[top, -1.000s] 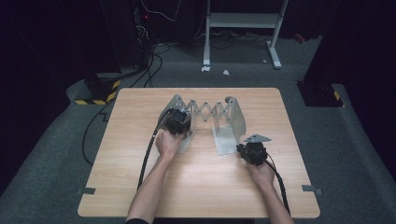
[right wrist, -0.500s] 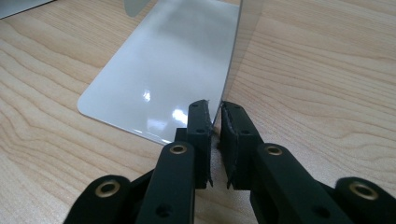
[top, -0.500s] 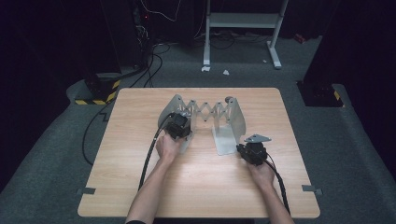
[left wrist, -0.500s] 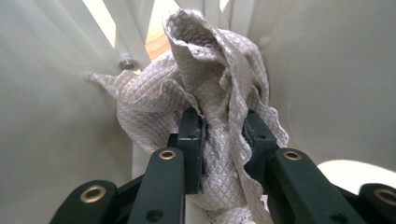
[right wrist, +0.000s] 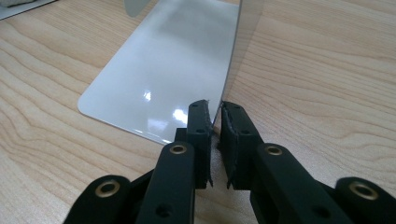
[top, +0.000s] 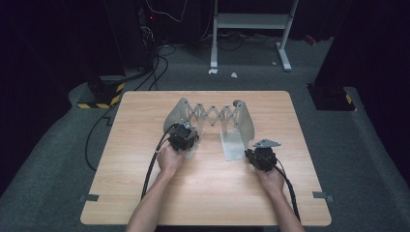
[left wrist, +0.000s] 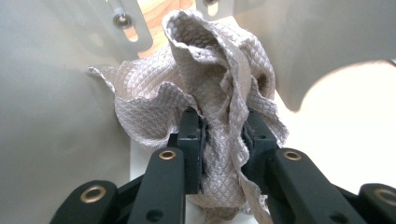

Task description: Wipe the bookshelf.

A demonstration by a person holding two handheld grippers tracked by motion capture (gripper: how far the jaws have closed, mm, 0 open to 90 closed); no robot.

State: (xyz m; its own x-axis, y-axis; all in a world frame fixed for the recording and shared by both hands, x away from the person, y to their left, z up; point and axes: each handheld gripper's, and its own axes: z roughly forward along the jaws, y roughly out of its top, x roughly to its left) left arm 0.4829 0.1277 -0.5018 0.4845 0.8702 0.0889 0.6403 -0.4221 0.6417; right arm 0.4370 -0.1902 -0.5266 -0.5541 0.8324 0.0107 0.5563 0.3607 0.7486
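Note:
A white metal folding rack (top: 212,115) with a scissor lattice between two end plates stands mid-table. My left gripper (top: 183,137) is at the left end plate (top: 178,112). In the left gripper view that gripper (left wrist: 223,126) is shut on a crumpled grey quilted cloth (left wrist: 205,88), which is pressed in among the white plate walls (left wrist: 51,93). My right gripper (top: 255,153) sits at the near edge of the right end plate (top: 242,123). Its jaws (right wrist: 214,112) are shut on the thin upright edge of that plate (right wrist: 236,51), beside the flat foot (right wrist: 168,65).
The wooden table (top: 145,193) has open room on the near side and at both ends. Black cables (top: 152,166) trail back from each gripper along the forearms. Beyond the table are a white stand's legs (top: 251,21) and a yellow-black striped block (top: 104,92) on the floor.
My left gripper, with the cloth, has slid a little toward the near side along the left end plate. The right gripper and the rack have stayed put.

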